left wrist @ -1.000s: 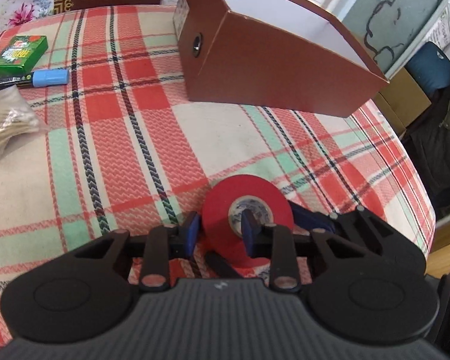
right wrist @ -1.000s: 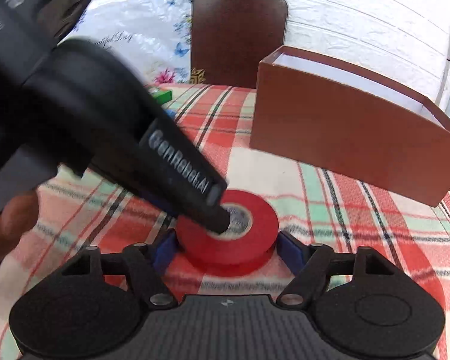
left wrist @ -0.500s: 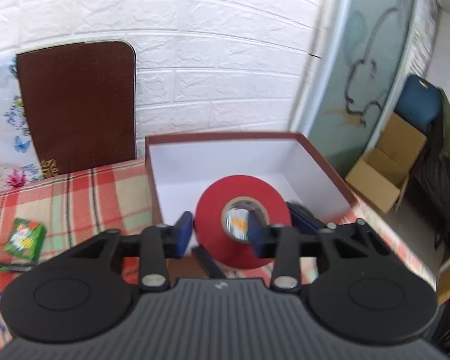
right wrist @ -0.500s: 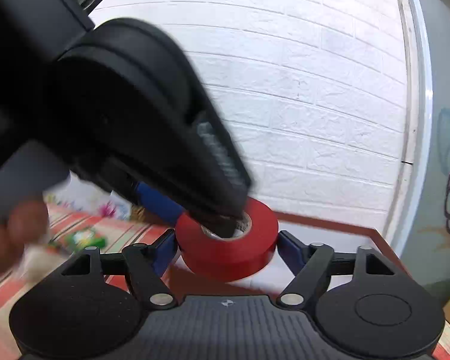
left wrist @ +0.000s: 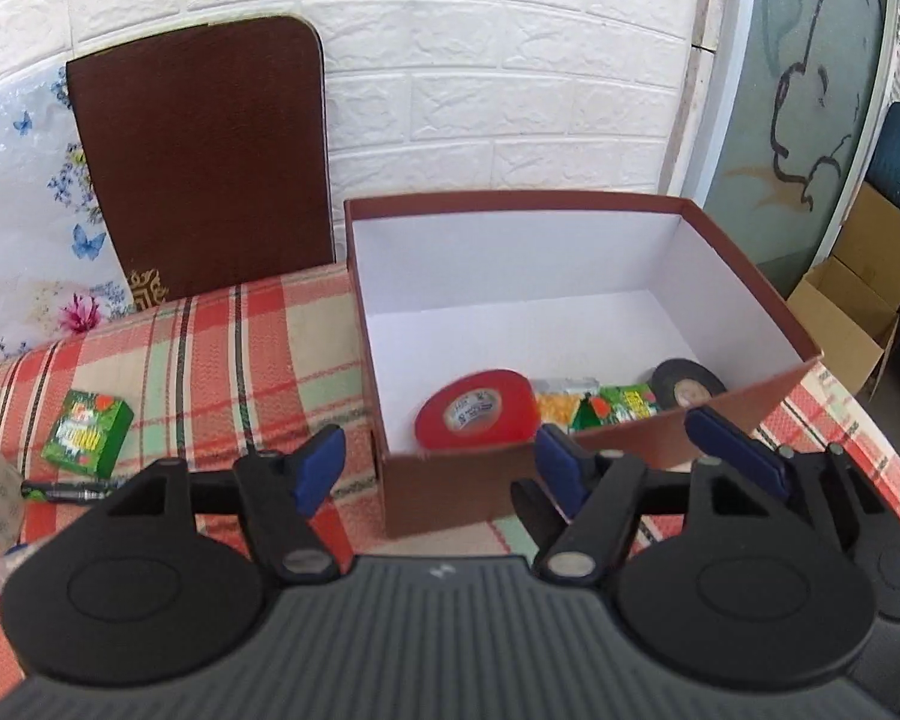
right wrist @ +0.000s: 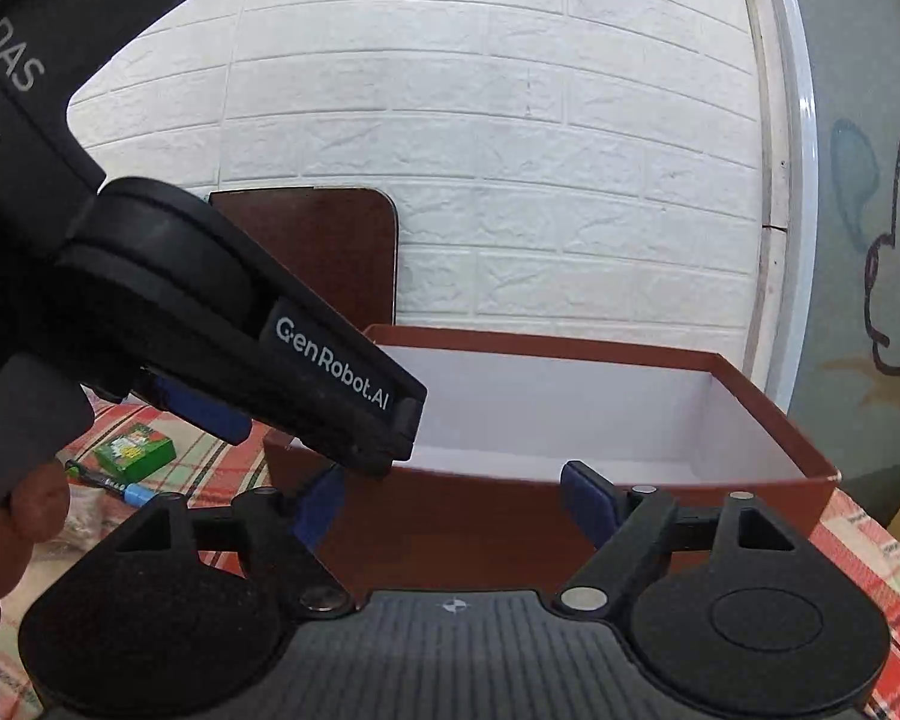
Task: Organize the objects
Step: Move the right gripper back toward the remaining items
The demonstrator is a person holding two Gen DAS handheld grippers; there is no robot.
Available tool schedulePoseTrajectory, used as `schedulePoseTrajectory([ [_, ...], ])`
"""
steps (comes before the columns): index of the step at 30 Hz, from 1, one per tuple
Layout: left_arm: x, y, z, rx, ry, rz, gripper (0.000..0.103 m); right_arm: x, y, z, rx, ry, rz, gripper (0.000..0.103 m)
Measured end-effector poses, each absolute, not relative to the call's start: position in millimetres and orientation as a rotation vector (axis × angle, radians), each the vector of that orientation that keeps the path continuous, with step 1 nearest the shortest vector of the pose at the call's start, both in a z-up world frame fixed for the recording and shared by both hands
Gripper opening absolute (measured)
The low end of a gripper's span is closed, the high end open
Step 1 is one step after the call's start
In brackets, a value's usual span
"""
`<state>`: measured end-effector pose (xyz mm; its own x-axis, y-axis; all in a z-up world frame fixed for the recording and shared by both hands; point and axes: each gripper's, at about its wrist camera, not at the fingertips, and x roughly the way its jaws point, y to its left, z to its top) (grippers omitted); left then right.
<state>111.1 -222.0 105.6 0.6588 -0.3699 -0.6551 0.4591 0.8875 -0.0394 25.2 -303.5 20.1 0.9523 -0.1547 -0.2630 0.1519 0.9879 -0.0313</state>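
The brown box [left wrist: 750, 387] with a white interior is seen standing on the plaid-covered surface [left wrist: 228, 348], and "GenRobot.AI" is read on the left tongs [right wrist: 354, 456] in the right wrist view, with "DAS" printed higher up. Both the left tongs and the right tongs [right wrist: 453, 507] are spread wide and empty. The red tape roll [left wrist: 477, 414] lies inside the box — just beyond the near wall, ahead of the left tongs — beside a black tape roll [left wrist: 687, 387]. A green packet [left wrist: 87, 432] rests outside on the surface.
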Motion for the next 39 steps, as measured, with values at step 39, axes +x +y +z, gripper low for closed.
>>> schedulePoseTrajectory([
  [39, 5.7, -147.7, 101.9, 0.201, 0.724, -0.325, 0.103, -63.7, -316.8, 79.0, 0.314, 0.365, -0.204, 0.102],
])
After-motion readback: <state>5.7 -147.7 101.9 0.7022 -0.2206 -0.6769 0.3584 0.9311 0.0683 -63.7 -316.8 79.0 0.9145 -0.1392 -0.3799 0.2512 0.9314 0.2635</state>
